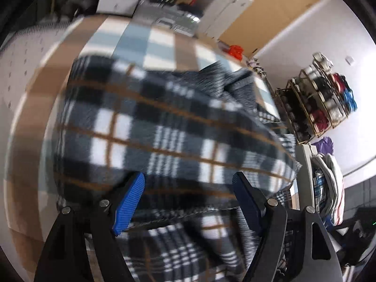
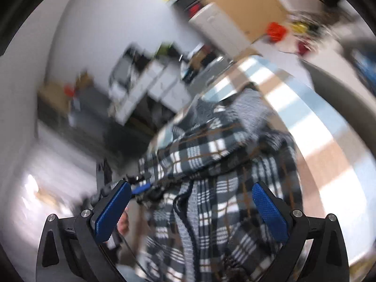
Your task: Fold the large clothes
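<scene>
A large plaid garment (image 1: 164, 127) in black, white and grey with thin brown lines lies bunched on a table under a blue, white and brown checked cloth (image 1: 150, 44). My left gripper (image 1: 188, 195) hovers over the garment's near edge, open, its blue pads (image 1: 130, 202) wide apart and pinching nothing. In the right wrist view the same garment (image 2: 223, 164) spreads below my right gripper (image 2: 191, 211), which is also open, and the fabric passes under its pads (image 2: 270, 211) without being pressed. Both views are blurred by motion.
A wire rack of coloured items (image 1: 317, 98) and a pile of folded clothes (image 1: 329, 183) stand at the table's right. White drawer cabinets (image 1: 225, 7) line the far wall. A person's hand (image 2: 122, 223) and some blurred black and blue gear show beside my right gripper's left finger.
</scene>
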Available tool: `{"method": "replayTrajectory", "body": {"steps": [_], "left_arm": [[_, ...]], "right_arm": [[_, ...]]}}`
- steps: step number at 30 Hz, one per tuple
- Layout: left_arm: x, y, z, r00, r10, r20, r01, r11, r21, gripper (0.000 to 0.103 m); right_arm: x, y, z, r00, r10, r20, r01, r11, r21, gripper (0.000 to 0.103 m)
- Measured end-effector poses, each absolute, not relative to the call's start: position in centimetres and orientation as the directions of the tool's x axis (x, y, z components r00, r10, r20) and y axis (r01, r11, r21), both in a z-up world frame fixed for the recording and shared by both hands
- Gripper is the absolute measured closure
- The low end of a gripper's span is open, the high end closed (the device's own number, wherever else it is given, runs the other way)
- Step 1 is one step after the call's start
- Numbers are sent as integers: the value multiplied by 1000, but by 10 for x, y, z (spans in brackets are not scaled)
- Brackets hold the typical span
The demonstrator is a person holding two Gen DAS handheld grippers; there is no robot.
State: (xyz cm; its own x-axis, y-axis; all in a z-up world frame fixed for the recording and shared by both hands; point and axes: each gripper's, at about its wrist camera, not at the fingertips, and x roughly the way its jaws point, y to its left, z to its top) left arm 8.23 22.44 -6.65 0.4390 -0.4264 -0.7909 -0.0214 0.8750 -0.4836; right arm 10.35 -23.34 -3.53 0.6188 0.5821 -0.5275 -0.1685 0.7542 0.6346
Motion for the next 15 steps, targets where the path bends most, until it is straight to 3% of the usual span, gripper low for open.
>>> {"method": "replayTrajectory", "body": {"steps": [4,6,8,11,15], "left_arm": [[75,221,-80,448,-427,-785,-39,868,-494,30],[68,217,-81,470,-425,-774,-27,869,-494,30],[63,218,-77,489,-422,-763,-8,873,-488,30],[66,234,-76,492,-416,-765,22,884,-467,30],[72,233,-79,484,-433,-760,43,880,-473,30]], "right_arm": [[164,-168,-9,610,269,-745,-213,962,173,0],[205,-134,-19,587,83,-805,-228,972,-66,0],[235,-116,-33,564,-29,-825,-243,950,-199,0],[273,-104,-57,521,-89,-849,-314,905,-287,0],[303,-110,-84,431,-79,-899,-392,881,-265,1]]}}
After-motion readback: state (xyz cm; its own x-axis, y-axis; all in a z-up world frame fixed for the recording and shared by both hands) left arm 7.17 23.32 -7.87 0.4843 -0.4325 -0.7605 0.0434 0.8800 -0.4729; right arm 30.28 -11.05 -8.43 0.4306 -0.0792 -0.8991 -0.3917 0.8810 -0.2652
